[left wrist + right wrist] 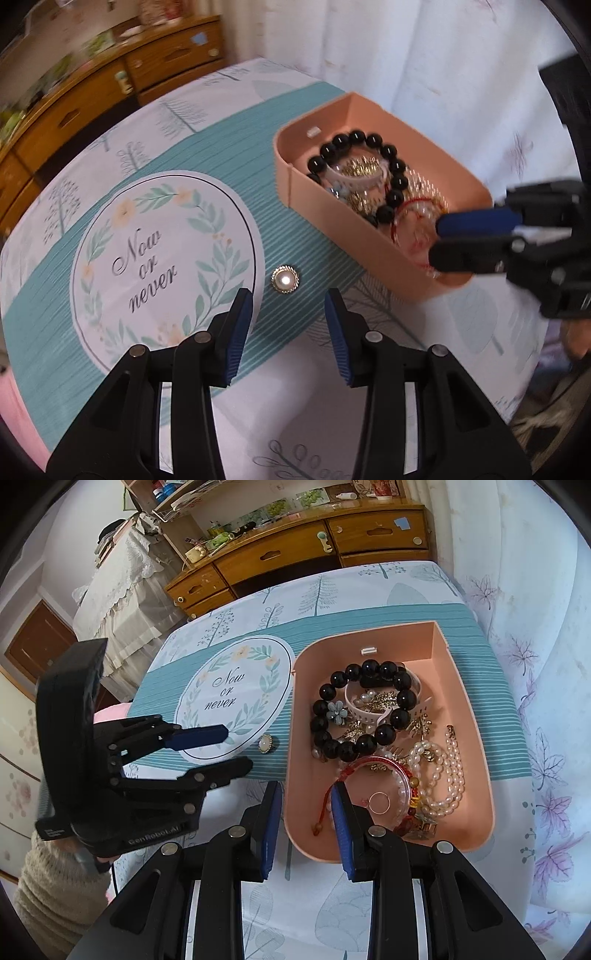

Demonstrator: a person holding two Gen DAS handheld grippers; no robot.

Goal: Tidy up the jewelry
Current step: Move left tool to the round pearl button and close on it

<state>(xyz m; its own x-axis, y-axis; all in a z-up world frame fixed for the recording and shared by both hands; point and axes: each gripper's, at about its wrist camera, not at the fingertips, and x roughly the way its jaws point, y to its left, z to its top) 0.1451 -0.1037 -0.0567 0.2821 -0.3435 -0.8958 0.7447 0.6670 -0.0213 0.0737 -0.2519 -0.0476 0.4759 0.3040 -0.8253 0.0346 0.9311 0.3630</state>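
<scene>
A pearl brooch with a gold rim [284, 279] lies on the tablecloth just left of the pink jewelry box [314, 192]. My left gripper [288, 302] is open, its fingers either side of the brooch and just short of it. In the right wrist view the brooch [265, 744] sits beside the box [476, 760], which holds a black bead bracelet [369, 670], a pearl bracelet [452, 768], a red string bracelet [345, 771] and other pieces. My right gripper [304, 794] is open, straddling the box's near left wall, empty. The left gripper also shows there [231, 747].
A round "Now or never" print [162, 258] marks the teal and white tablecloth [369, 590]. A wooden dresser [314, 550] stands beyond the table's far edge. White curtain [535, 609] hangs on the right. A pink cushion lies by the table's left edge.
</scene>
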